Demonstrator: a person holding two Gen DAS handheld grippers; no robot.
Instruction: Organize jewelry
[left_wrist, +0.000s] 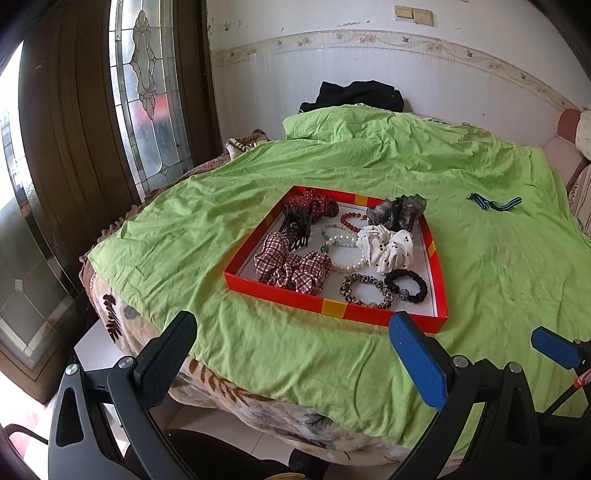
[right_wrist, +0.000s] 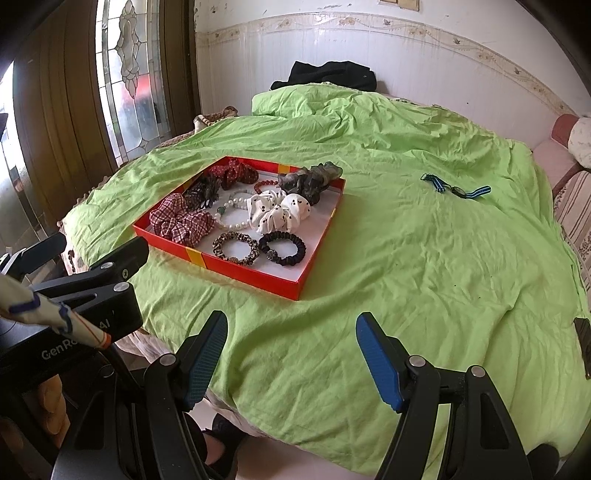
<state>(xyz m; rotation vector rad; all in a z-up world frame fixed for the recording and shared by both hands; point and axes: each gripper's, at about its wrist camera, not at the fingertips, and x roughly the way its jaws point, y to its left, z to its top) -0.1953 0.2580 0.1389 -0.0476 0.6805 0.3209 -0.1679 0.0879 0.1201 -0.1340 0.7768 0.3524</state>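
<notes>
A red shallow box (left_wrist: 280, 291) (right_wrist: 255, 275) lies on the green sheet and holds scrunchies, bead bracelets and a dark hair claw. A plaid scrunchie (left_wrist: 291, 267) (right_wrist: 181, 221) sits at its front left, a white dotted scrunchie (left_wrist: 386, 247) (right_wrist: 279, 212) in the middle, and a black hair tie (left_wrist: 406, 286) (right_wrist: 282, 247) at the front right. A striped blue-and-black band (left_wrist: 493, 203) (right_wrist: 456, 188) lies alone on the sheet to the right. My left gripper (left_wrist: 291, 332) and right gripper (right_wrist: 291, 330) are open and empty, near the bed's front edge.
The green sheet (left_wrist: 498, 280) (right_wrist: 424, 258) covers a bed against a white wall. A dark cloth (left_wrist: 354, 94) (right_wrist: 332, 74) lies at the far edge. A wooden door with leaded glass (left_wrist: 147, 85) stands at the left. A small dark object (right_wrist: 583, 345) lies at the sheet's right edge.
</notes>
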